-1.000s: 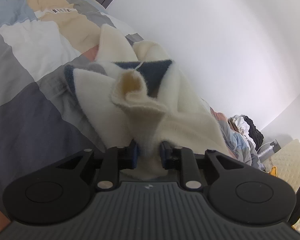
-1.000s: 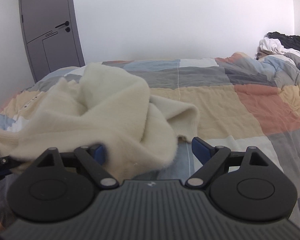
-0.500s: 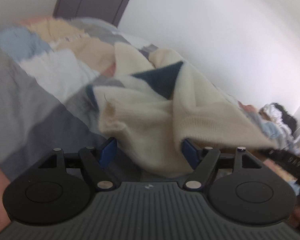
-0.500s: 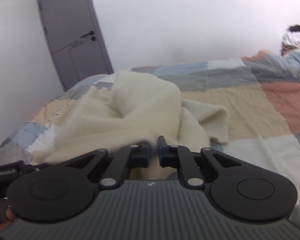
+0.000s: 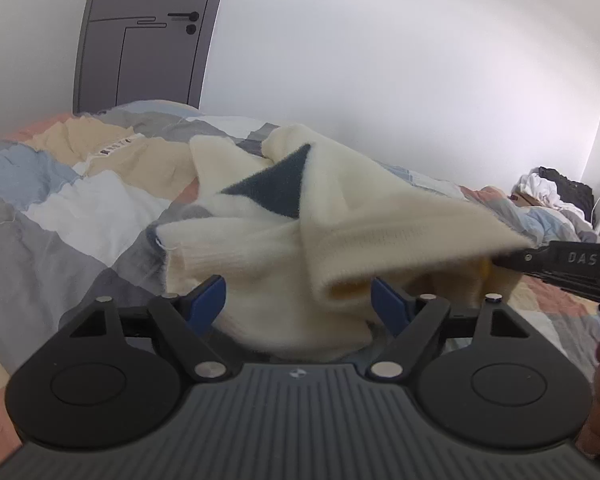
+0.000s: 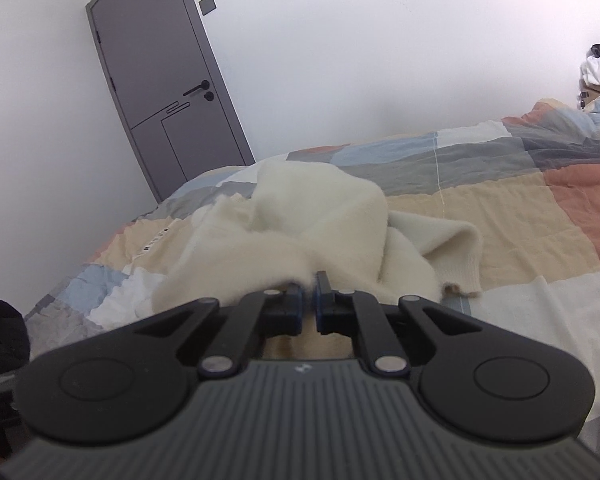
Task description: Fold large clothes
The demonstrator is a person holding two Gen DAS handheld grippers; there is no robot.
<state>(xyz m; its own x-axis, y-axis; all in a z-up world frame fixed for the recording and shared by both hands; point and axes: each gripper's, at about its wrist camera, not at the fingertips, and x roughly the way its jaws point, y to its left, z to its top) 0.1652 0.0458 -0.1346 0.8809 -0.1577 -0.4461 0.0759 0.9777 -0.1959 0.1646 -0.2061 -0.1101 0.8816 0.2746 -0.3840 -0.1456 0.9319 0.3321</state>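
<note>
A cream knitted sweater (image 5: 340, 232) with a dark blue patch (image 5: 276, 192) lies bunched on the patchwork bed. My left gripper (image 5: 298, 300) is open, its blue pads on either side of a hanging fold, not gripping it. My right gripper (image 6: 309, 300) is shut on an edge of the sweater (image 6: 300, 232) and holds it raised. In the left wrist view the right gripper's black tip (image 5: 556, 260) pulls the ribbed hem out to the right.
The patchwork quilt (image 6: 480, 208) covers the bed. A grey door (image 6: 160, 92) stands at the far left wall. A pile of white and black clothes (image 5: 556, 192) lies at the bed's far right end. A dark object (image 6: 0, 336) sits at the left edge.
My left gripper opened and let go of the sweater. My right gripper closed on the sweater's edge and lifted it. Both views tilted up toward the door and wall.
</note>
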